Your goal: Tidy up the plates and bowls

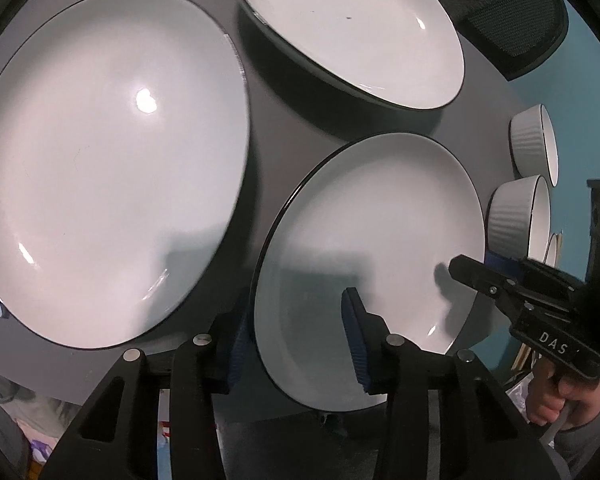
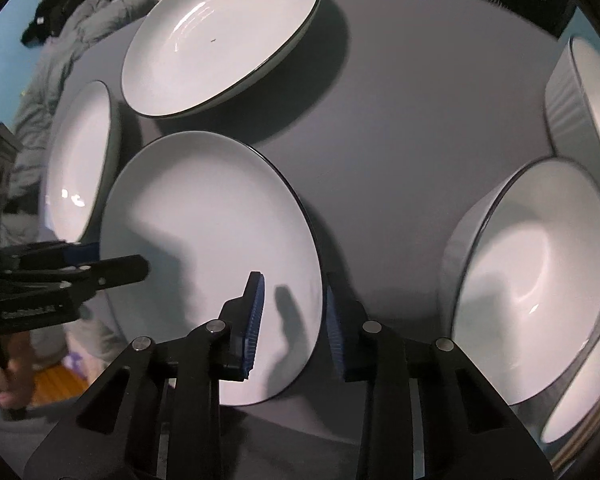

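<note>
A small white plate (image 1: 380, 240) with a dark rim lies near the front of the grey table (image 1: 284, 128). My left gripper (image 1: 296, 340) is open and straddles its left rim, one blue pad over the plate, one outside. My right gripper (image 2: 294, 320) is open and straddles the same plate's (image 2: 204, 232) right rim. A large white plate (image 1: 108, 160) lies to the left, another (image 1: 352, 28) behind. Ribbed white bowls (image 1: 520, 216) stand at the right; one bowl (image 2: 540, 280) shows close in the right wrist view.
The table's front edge runs just under both grippers. A dark mesh chair back (image 1: 516, 28) stands behind the table. Clothes and a grey jacket (image 2: 80, 20) lie beyond the table's left side. The other gripper (image 1: 520, 296) shows at the right of the left wrist view.
</note>
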Tool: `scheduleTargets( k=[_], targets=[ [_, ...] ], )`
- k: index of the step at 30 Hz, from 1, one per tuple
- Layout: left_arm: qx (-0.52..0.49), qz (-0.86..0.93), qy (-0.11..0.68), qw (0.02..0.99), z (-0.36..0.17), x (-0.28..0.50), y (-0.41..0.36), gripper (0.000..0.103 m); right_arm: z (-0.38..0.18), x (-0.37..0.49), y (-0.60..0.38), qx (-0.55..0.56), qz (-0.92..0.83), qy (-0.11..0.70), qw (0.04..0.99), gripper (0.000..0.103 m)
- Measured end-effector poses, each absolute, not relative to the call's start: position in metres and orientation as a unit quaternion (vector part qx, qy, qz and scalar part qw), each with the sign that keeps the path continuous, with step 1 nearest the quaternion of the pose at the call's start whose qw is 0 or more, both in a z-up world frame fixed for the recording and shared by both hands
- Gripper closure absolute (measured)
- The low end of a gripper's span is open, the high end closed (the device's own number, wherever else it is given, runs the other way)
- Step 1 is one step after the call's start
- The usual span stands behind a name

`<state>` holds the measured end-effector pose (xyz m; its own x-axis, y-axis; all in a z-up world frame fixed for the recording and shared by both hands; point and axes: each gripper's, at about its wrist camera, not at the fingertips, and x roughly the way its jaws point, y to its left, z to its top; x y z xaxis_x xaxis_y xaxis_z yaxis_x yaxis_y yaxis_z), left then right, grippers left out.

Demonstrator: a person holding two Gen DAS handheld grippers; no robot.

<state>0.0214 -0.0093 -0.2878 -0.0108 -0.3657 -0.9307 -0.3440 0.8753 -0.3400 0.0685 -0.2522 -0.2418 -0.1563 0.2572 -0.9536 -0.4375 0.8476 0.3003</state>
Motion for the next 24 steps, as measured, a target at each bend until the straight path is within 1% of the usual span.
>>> scheduleTargets(
  k=[5,11,13,17,24],
  targets=[
    [-0.260,-0.007,0.713,0.651,-0.295,0.017,-0.003,0.060,-0.251,0.074,-0.254,-0.005,0.265,0.724,0.637,0.072],
    [-0.259,-0.015,0.708,0.657,-0.295,0.014,0.001,0.060,-0.253,0.076,-0.255,-0.030,0.253,0.725,0.640,0.072],
    [-0.254,-0.017,0.705,0.662,-0.295,0.013,0.001,0.060,-0.257,0.076,-0.228,-0.034,0.249,0.724,0.643,0.072],
    [-0.244,-0.018,0.706,0.664,-0.295,0.013,0.000,0.060,-0.257,0.078,-0.219,-0.034,0.248,0.722,0.645,0.072],
    [-0.239,-0.011,0.708,0.664,-0.295,0.016,-0.005,0.060,-0.254,0.084,-0.227,-0.026,0.256,0.721,0.644,0.072]
  ],
)
